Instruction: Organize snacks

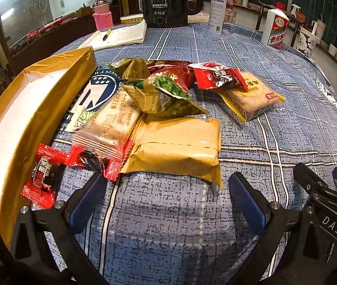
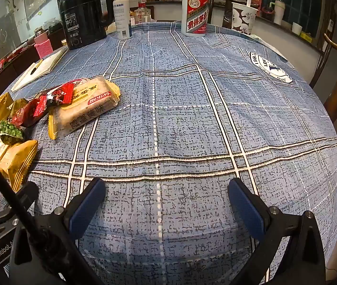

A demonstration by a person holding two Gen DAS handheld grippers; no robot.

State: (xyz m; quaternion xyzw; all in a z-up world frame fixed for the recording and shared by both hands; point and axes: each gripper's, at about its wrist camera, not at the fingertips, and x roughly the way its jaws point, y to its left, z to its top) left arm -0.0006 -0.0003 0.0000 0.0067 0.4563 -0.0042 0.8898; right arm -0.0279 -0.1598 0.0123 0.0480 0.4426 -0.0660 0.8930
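Home dining room: kettle [image 2: 85, 11], tablecloth [image 2: 192, 118].

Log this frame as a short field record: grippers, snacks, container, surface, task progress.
left gripper: open, empty, facing the snack pile
right gripper: open, empty, over bare tablecloth
snacks: gold packet nearest, green packet, yellow-edged cracker pack, red candies
container: gold-sided box, white inside, no snacks visible in it
progress: nothing gripped, snacks loose on the cloth
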